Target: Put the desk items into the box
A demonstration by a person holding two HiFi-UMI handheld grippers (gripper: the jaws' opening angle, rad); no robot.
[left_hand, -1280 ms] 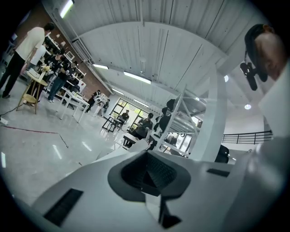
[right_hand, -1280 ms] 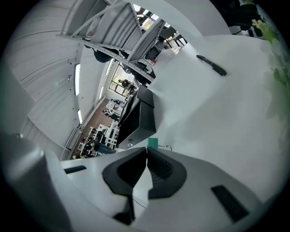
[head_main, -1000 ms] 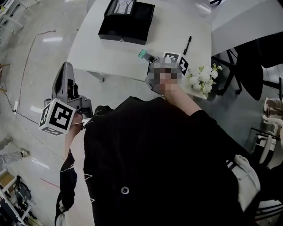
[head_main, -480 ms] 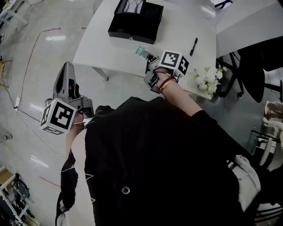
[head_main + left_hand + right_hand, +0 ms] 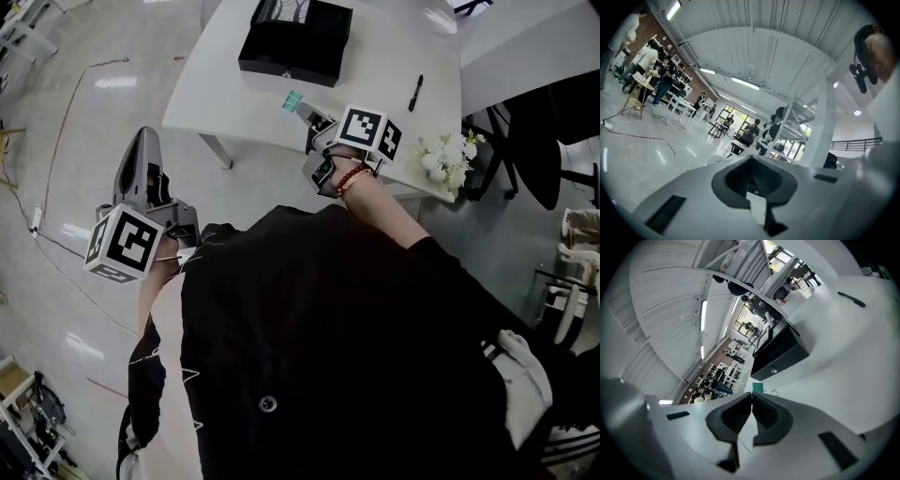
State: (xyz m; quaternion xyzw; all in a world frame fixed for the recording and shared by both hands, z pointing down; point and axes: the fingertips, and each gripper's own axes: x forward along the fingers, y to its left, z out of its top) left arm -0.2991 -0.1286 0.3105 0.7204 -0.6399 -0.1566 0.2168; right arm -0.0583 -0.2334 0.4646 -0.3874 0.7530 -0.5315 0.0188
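A black open box (image 5: 295, 42) sits at the far side of the white table (image 5: 384, 56); in the right gripper view the box (image 5: 780, 355) stands just ahead. My right gripper (image 5: 302, 110) hovers over the table's near edge, shut on a small teal item (image 5: 293, 101). That teal item (image 5: 758, 388) pokes out beyond the closed tips of the right gripper (image 5: 751, 397). A black pen (image 5: 415, 92) lies on the table to the right, also seen as the pen (image 5: 851, 299). My left gripper (image 5: 142, 139) hangs over the floor left of the table, its jaws (image 5: 752, 161) together and empty.
A bunch of white flowers (image 5: 448, 159) stands at the table's right corner. A second white table (image 5: 525, 47) and a black chair (image 5: 553, 141) are on the right. Cables run along the shiny floor (image 5: 66, 122). People and desks show far off in the left gripper view.
My right gripper has carried the teal item a little further over the table toward the black box. The left gripper has stayed put.
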